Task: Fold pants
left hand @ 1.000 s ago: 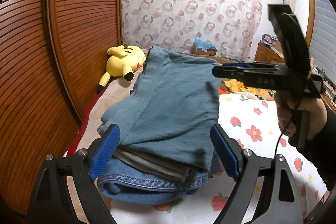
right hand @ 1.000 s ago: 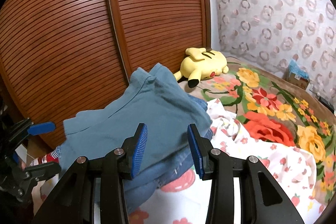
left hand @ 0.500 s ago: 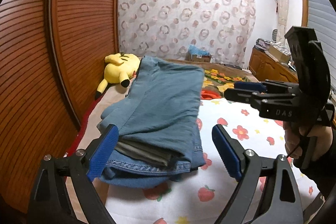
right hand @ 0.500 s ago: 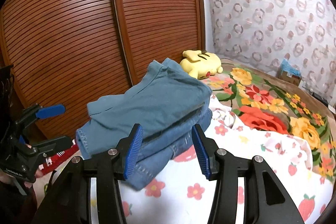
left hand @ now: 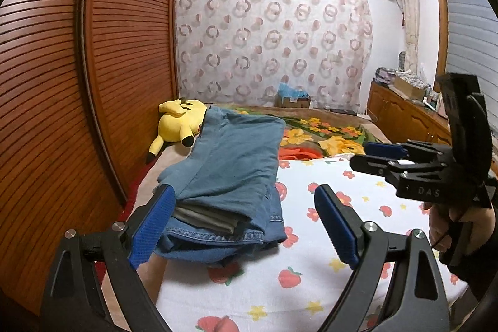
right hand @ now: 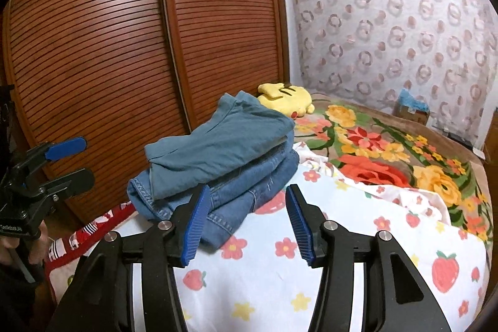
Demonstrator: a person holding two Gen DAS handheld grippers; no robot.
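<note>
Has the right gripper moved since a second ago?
Yes. In its own view the right gripper has backed away from the folded pants, which look smaller and farther; jaws opening, nothing between them.

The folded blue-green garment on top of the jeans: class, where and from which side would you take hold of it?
Take the blue-green garment at its near open edge, where layers overhang the jeans, coming level from the camera side. The far edge is a rounded fold.
</note>
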